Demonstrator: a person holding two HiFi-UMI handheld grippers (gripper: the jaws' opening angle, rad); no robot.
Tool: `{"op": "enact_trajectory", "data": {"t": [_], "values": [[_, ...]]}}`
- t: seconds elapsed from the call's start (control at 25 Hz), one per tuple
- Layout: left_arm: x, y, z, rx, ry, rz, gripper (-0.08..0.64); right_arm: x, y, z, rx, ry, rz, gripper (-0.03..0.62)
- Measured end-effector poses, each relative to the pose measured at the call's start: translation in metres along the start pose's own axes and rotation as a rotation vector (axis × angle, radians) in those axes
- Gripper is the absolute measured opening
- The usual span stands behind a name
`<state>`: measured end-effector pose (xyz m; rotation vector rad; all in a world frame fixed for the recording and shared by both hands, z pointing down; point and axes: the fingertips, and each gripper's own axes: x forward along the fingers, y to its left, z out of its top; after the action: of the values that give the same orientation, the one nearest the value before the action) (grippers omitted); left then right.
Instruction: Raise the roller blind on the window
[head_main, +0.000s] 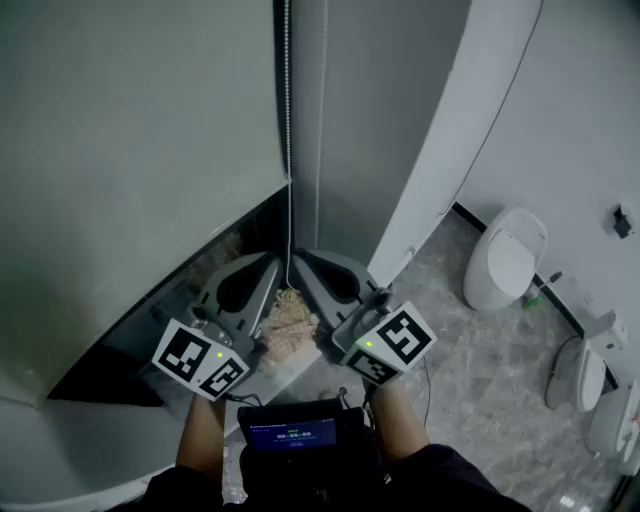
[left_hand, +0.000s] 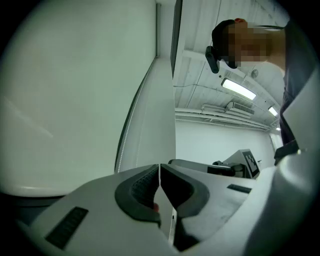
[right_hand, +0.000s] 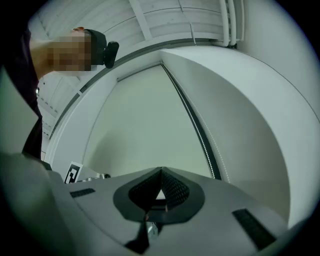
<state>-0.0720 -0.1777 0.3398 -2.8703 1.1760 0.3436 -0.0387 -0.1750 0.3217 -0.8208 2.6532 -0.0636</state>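
Blind (head_main: 130, 150): grey-green, lowered over most of the window, its slanting bottom edge leaving a dark strip of glass (head_main: 190, 290) bare beneath. Chain (head_main: 288, 150): beaded, hanging straight down beside the blind's right edge to the spot where the two grippers meet. Left gripper (head_main: 268, 272): held low in front of the glass, tip just left of the chain's lower end; in the left gripper view its jaws are pressed together on the thin pale chain, which runs down between the pads. Right gripper (head_main: 308, 268): tip to tip with the left one, just right of the chain; in the right gripper view its jaws are closed, tips touching, with nothing seen between them. Screen unit (head_main: 290, 432): dark, at the person's chest, below both grippers. White fixture (head_main: 505, 258): on the marbled floor (head_main: 470, 400) against the right wall, well apart from the window.
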Motion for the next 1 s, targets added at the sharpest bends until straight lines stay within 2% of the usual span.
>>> {"op": "enact_trajectory", "data": {"t": [0.32,0.52,0.68,0.88,1.0], "values": [[0.009,0.003,-0.01,-0.013,0.009,-0.011,0.017,-0.003,-0.007,-0.009,-0.007,0.024,-0.024,0.008],[0.045,0.02,-0.046,-0.063,0.082,0.015,0.018,-0.023,-0.031,-0.006,0.137,-0.026,-0.055,0.009],[0.091,0.04,-0.071,-0.059,0.153,0.045,0.02,-0.042,-0.048,-0.008,0.082,0.015,-0.122,0.009],[0.145,0.061,-0.082,-0.049,0.21,0.055,0.02,-0.065,-0.059,0.003,0.07,-0.011,-0.165,0.009],[0.159,0.066,-0.08,-0.045,0.21,0.071,0.02,-0.073,-0.063,0.01,0.075,-0.039,-0.181,0.009]]}}
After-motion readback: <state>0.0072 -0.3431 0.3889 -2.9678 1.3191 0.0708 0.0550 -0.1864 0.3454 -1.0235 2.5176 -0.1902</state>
